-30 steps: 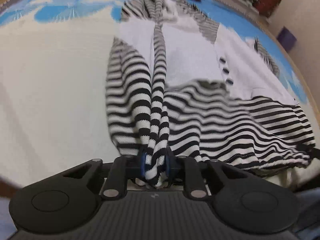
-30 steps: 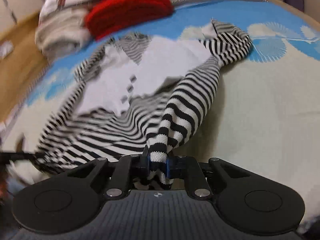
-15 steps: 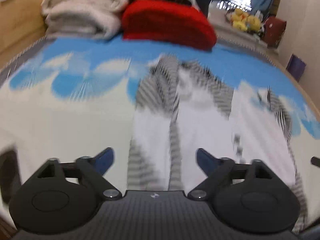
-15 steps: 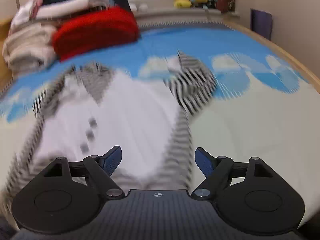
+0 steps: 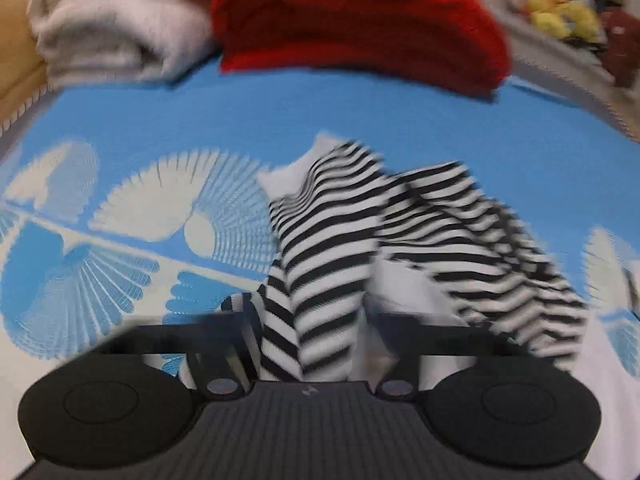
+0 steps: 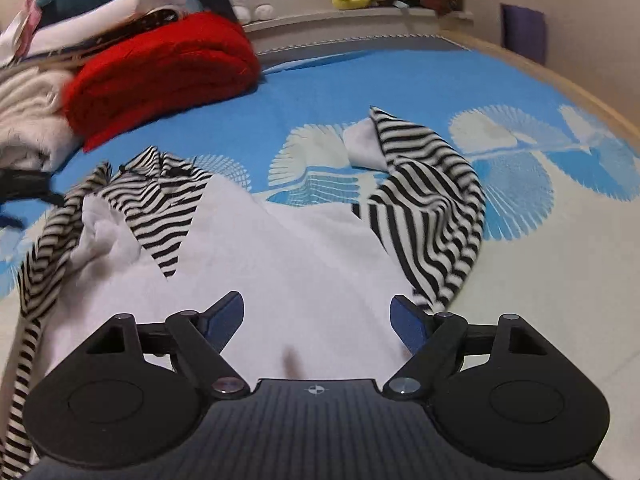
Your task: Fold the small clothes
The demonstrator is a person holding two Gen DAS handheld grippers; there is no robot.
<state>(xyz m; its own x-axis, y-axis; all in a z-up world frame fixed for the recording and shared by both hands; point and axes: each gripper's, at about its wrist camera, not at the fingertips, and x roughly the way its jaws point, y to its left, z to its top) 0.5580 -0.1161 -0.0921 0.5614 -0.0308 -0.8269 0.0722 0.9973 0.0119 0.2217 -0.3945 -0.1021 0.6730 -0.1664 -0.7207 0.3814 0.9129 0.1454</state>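
Striped garment (image 5: 320, 280) seemingly pinched; view blurred.

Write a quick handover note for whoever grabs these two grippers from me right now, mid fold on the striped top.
Left tongs: shut on a striped sleeve of the striped top.
Right tongs: open, nothing between them, hovering over the top's white panel.
The top lies spread on the blue patterned cover, its other sleeve loose at the right in the right wrist view. Folded red blanket and pale towels sit beyond it.
Done: no finished fold shows.
Left: probably bring both sleeves in over the body, then fold it up.
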